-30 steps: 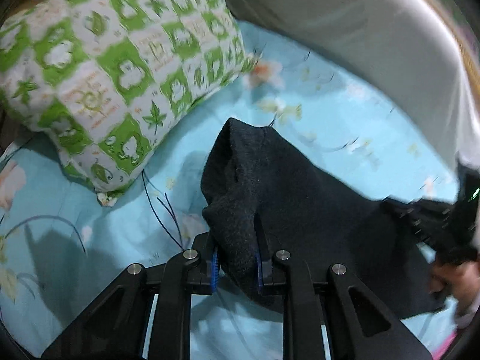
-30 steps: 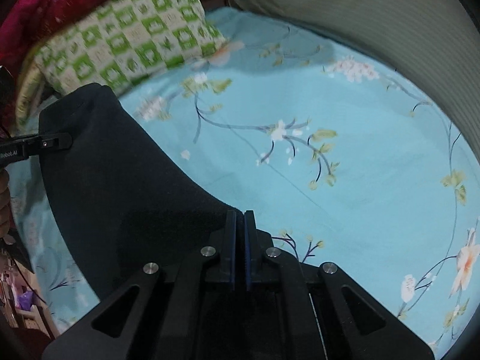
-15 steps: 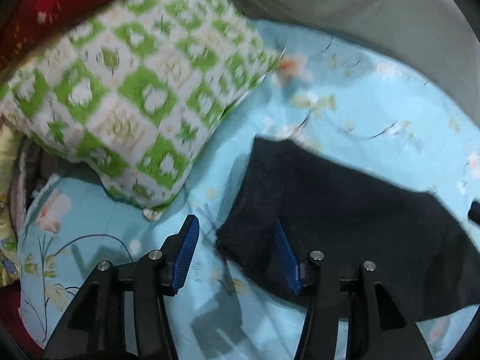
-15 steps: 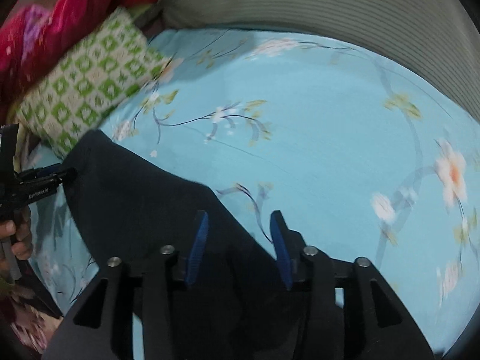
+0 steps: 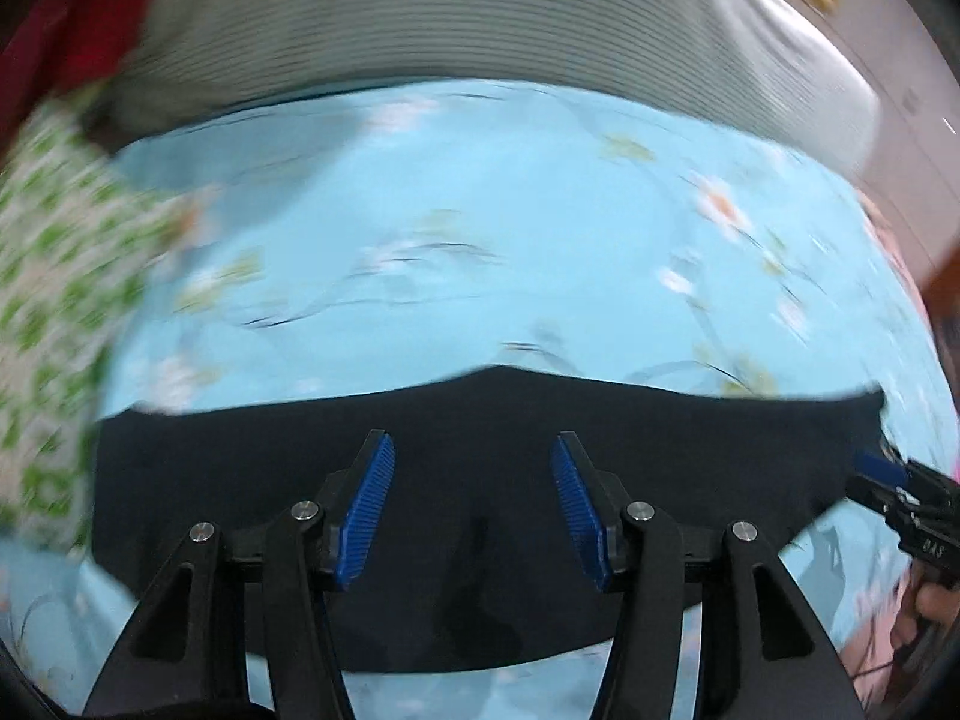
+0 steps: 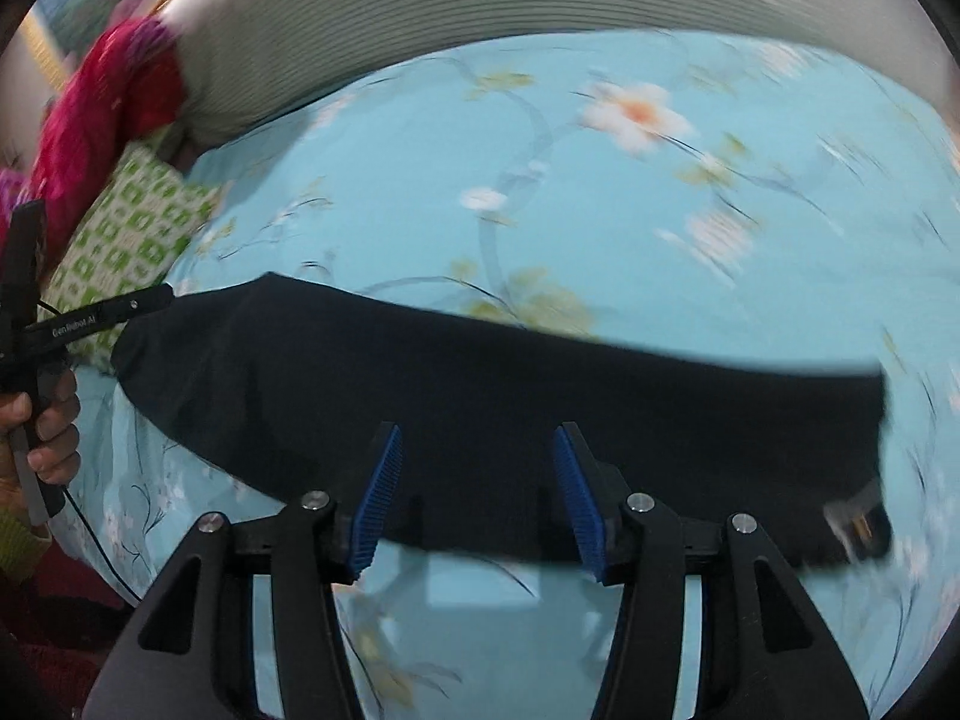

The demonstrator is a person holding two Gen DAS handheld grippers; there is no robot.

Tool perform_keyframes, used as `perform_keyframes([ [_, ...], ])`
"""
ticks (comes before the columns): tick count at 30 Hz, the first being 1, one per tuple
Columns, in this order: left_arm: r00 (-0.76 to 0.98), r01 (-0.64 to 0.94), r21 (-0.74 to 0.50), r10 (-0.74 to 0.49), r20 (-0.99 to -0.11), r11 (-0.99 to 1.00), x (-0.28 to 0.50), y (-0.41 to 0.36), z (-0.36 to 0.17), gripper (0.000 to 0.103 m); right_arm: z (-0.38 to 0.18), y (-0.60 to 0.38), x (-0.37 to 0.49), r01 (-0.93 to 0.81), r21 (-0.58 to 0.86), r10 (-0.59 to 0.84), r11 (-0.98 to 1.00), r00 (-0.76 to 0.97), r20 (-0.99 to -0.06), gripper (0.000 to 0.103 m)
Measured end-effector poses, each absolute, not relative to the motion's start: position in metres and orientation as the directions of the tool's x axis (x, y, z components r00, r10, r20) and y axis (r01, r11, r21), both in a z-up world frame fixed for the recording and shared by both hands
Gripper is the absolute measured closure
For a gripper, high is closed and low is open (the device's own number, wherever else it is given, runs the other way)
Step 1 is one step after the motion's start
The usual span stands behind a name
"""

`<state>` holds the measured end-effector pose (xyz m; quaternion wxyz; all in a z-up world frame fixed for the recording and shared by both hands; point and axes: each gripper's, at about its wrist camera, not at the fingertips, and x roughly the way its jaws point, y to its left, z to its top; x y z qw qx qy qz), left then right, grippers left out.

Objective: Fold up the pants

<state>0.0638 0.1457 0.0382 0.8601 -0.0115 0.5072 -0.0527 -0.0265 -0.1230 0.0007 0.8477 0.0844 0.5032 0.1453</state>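
Observation:
The black pants (image 5: 480, 420) lie flat in a long folded band across the light blue flowered bedsheet (image 5: 480, 240). My left gripper (image 5: 474, 510) is open and empty, hovering over the band's middle. In the right wrist view the pants (image 6: 510, 384) stretch from left to right, with a small tag near their right end. My right gripper (image 6: 477, 498) is open and empty above the band's near edge. The left gripper's tip (image 6: 150, 300) shows at the pants' left end, and the right gripper (image 5: 900, 492) shows at their right end.
A green and white checked pillow (image 5: 54, 312) lies at the left of the bed. A grey striped bolster (image 5: 480, 30) runs along the far edge. A red cloth (image 6: 114, 96) lies behind the pillow. Both views are motion-blurred.
Both grippers have let go of the pants and opened wide. The pants dropped flat onto the sheet. Both cameras have swung to face the far edge of the bed.

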Motion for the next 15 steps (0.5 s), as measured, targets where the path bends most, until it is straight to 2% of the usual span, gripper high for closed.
perform_keyframes([
  [8, 0.369, 0.341, -0.13, -0.26, -0.892, 0.931, 0.092, 0.039, 0.029, 0.043, -0.011, -0.191, -0.06, 0.031, 0.344, 0.291, 0.938, 0.466, -0.836, 0.049],
  [15, 0.247, 0.48, -0.173, -0.322, -0.914, 0.86, 0.111, -0.029, 0.015, 0.043, -0.023, -0.226, -0.076, 0.138, 0.379, 0.274, 0.915, 0.478, -0.835, 0.049],
])
